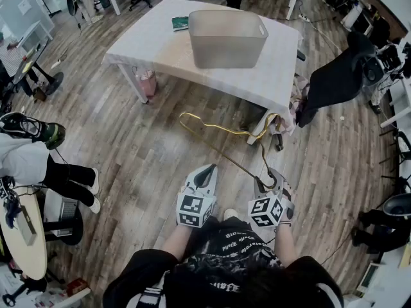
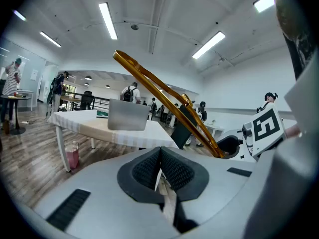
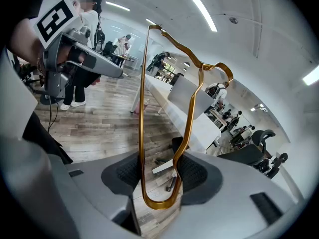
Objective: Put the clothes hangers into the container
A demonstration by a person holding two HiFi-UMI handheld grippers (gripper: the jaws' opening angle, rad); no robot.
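Now, the gold hanger [image 1: 225, 130] hangs in the air above the floor [image 1: 141, 146], short of the surface [image 1: 276, 76]. One rounded end is pinched in the right gripper [image 1: 275, 178], its fingers [image 3: 195, 173] clamped on the wire. The container [image 1: 225, 47] stands open-topped ahead. The left gripper [image 1: 207, 172] rides alongside, fingers clenched on nothing. My call: hold that pinch firm, carry it above the rim, then tip the long wire inside so it doesn't snag the wall.

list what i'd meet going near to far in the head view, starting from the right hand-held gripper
right hand-held gripper → gold hanger → table → container
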